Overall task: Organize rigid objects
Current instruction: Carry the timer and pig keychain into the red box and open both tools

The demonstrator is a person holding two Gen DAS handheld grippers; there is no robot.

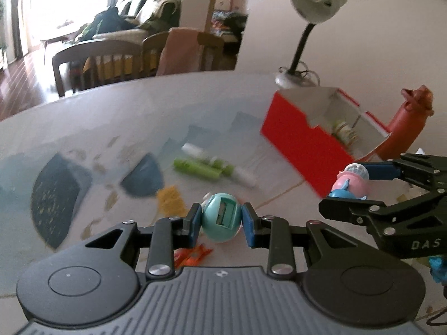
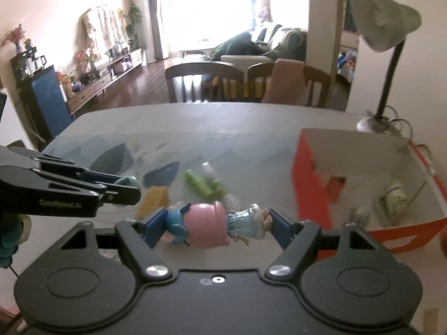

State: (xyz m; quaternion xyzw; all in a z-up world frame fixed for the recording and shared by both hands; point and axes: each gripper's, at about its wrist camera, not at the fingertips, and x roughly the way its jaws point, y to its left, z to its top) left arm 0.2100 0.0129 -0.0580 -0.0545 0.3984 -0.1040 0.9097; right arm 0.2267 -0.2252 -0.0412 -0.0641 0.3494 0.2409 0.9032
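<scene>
My left gripper (image 1: 221, 224) is shut on a teal egg-shaped toy (image 1: 220, 217), held above the table; it also shows in the right wrist view (image 2: 127, 182). My right gripper (image 2: 213, 224) is shut on a pink, blue and clear toy figurine (image 2: 208, 224), held sideways between the pads; it also shows in the left wrist view (image 1: 350, 181). An open red box (image 1: 304, 136) with white inside stands at right (image 2: 310, 178) and holds a small jar (image 2: 395, 198). A green tube (image 1: 198, 169) and a white tube (image 1: 245, 177) lie on the table.
A desk lamp (image 1: 301, 44) stands behind the box. A red-brown bottle (image 1: 405, 128) stands right of the box. An orange clip (image 1: 192, 255) lies under my left gripper. Chairs (image 2: 201, 83) line the table's far edge. The tablecloth (image 1: 111, 128) has blue and yellow patches.
</scene>
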